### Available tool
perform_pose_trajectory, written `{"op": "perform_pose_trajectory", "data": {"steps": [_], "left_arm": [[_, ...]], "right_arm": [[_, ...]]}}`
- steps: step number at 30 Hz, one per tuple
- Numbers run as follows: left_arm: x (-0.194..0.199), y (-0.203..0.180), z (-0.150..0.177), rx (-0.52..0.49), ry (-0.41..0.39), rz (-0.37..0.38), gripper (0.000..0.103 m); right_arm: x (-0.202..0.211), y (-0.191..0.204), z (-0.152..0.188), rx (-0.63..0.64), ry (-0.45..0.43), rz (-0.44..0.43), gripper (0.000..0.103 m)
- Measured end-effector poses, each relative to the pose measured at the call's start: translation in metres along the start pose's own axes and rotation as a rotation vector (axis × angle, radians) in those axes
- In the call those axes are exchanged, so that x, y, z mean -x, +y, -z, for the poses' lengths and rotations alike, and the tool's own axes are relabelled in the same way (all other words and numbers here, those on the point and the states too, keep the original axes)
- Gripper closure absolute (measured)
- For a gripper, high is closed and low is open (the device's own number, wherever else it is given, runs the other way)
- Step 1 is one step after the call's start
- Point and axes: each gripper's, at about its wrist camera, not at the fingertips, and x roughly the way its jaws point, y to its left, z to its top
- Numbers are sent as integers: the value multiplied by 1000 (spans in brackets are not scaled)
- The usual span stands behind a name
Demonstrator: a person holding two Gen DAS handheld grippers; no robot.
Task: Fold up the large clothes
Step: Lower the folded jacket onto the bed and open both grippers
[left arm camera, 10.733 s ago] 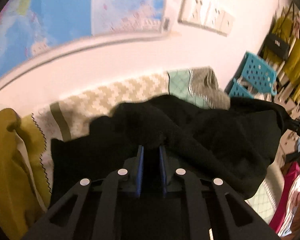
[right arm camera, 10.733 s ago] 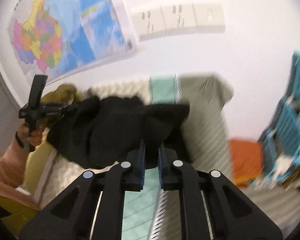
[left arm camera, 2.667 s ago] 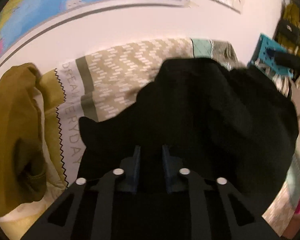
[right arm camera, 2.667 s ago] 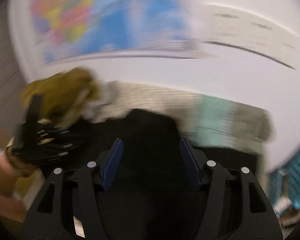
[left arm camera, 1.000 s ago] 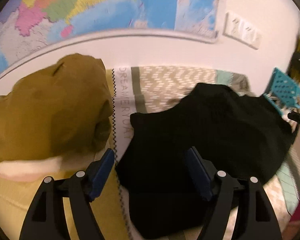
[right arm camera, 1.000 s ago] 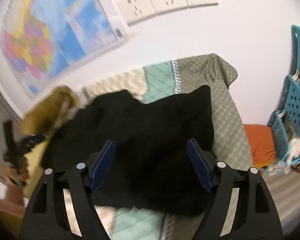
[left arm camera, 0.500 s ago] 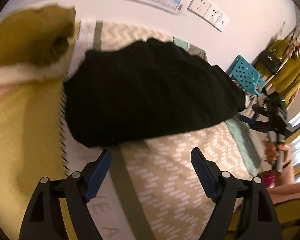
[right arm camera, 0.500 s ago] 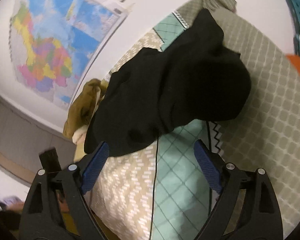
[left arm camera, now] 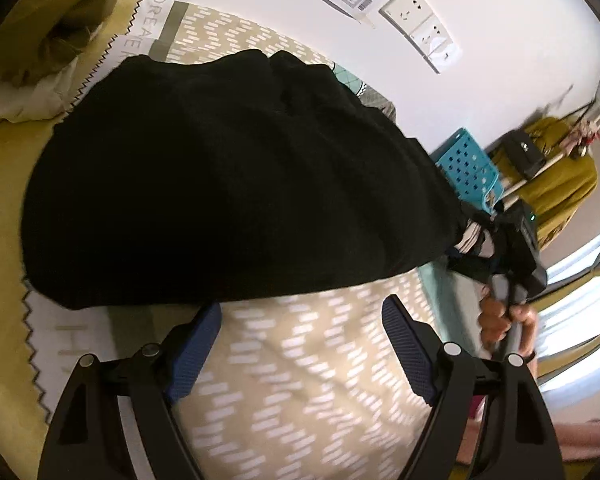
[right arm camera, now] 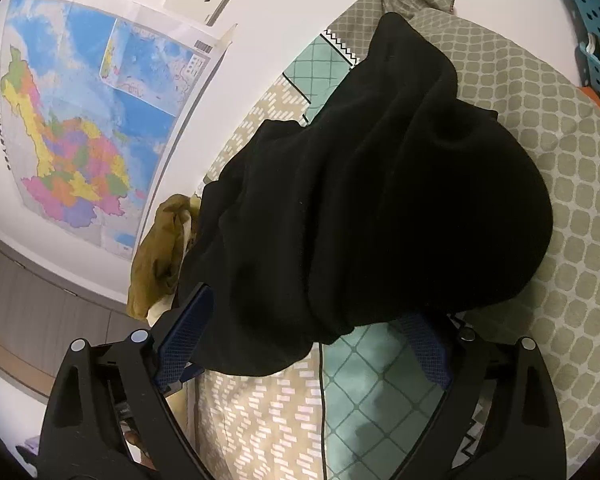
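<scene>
Two hand-held grippers hover low over the bed, both pointing down at its near edge. The left hand-held gripper (left arm camera: 300, 322) has its jaws spread wide with nothing between them, only the beige patterned bedspread (left arm camera: 300, 380) showing in the gap; its left fingertip sits right at the hem of the black garment (left arm camera: 228, 176), touching or just short, hard to say. The right hand-held gripper (right arm camera: 312, 320) has its jaws opening, and the garment's near folds (right arm camera: 360, 208) hang down between the blue pads (right arm camera: 184, 332) without being pinched. In the left wrist view the right hand (left arm camera: 500, 316) shows at the bed's right edge, wrapped round its tool. The black garment lies bunched in a mound across the middle of the bed, spanning the beige, teal and grey-green panels of the bedspread. Beyond it, at the far left corner, an olive garment (left arm camera: 56, 20) sits crumpled. Past the bed, a wall map (right arm camera: 88, 120) and sockets (left arm camera: 420, 24) on the white wall, and a blue crate (left arm camera: 468, 164) beside the bed's far right end.
</scene>
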Motion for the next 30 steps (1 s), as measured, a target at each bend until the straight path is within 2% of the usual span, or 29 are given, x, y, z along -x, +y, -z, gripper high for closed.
{"op": "perform_pose_trajectory", "data": {"steps": [4, 9, 13, 18, 23, 27, 30], "left_arm": [[-4, -10, 2, -26, 3, -6, 24], [-11, -2, -5, 54, 1, 17, 23], [-14, -8, -7, 45, -5, -9, 18], [-18, -17, -9, 38, -17, -66, 18], [-21, -19, -12, 45, -23, -81, 17], [-21, -16, -15, 65, -20, -69, 17], [-21, -12, -17, 82, -16, -42, 17]], "right_arm": [[0, 0, 0, 5, -2, 3, 12], [-2, 0, -2, -2, -15, 7, 11], [-4, 2, -2, 7, -20, 19, 11], [-5, 2, -1, 7, -24, 33, 11], [-7, 4, -1, 17, -16, 50, 11], [-9, 6, 1, 8, 0, 48, 10], [-11, 12, 11, 5, 56, 3, 10]]}}
